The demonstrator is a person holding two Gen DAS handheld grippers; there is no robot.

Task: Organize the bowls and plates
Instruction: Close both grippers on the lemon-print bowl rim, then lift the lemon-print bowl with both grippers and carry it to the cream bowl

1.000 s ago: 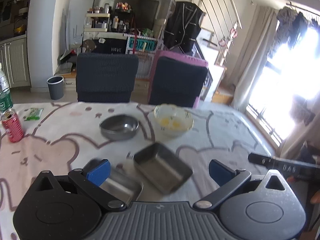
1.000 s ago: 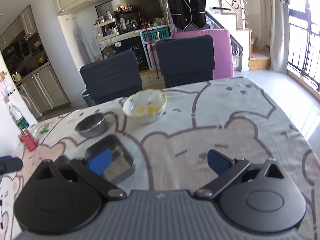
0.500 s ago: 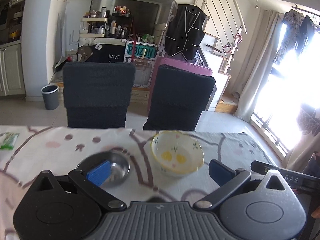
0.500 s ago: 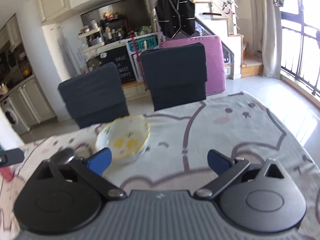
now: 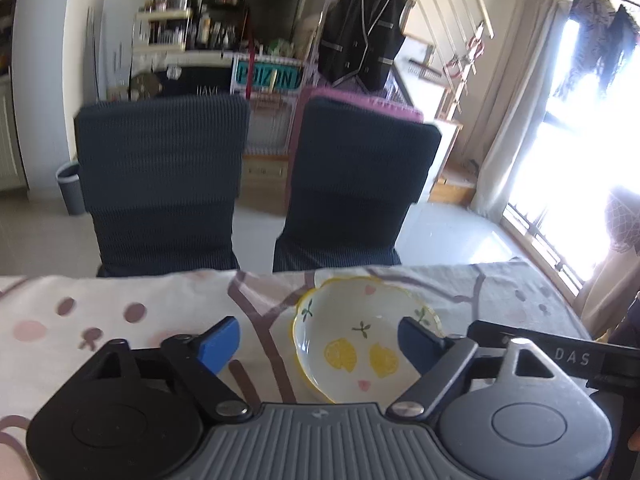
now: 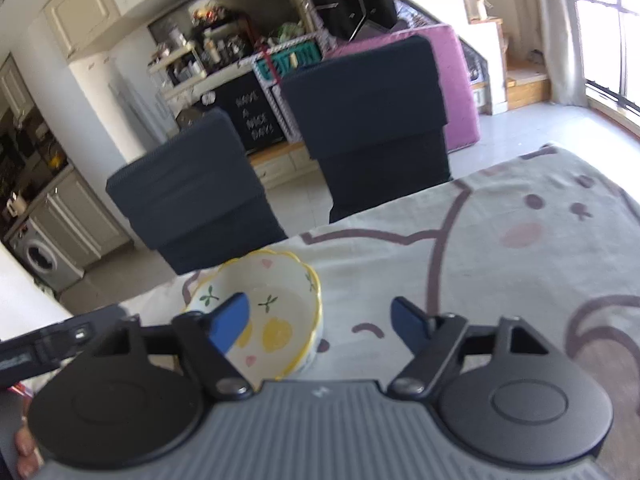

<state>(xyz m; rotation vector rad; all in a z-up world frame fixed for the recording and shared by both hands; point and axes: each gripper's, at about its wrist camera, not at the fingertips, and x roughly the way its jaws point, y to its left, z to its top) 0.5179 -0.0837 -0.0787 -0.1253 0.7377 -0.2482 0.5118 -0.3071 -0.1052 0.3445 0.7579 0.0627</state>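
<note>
Worktop (image 5: pixel 120 304) under a cartoon-print cloth, two dark chairs (image 5: pixel 160 176) behind. Left view: our left claw (image 5: pixel 318 344) has been narrowing yet stands spread, the lemon-patterned bowl (image 5: pixel 360 340) between its blue tips (image 5: pixel 220 342), right tip at the rim; contact unclear. Right view: our right claw (image 6: pixel 320 320), also narrowing, is spread; its left tip overlaps the bowl (image 6: pixel 276 304), the other over bare cloth.
</note>
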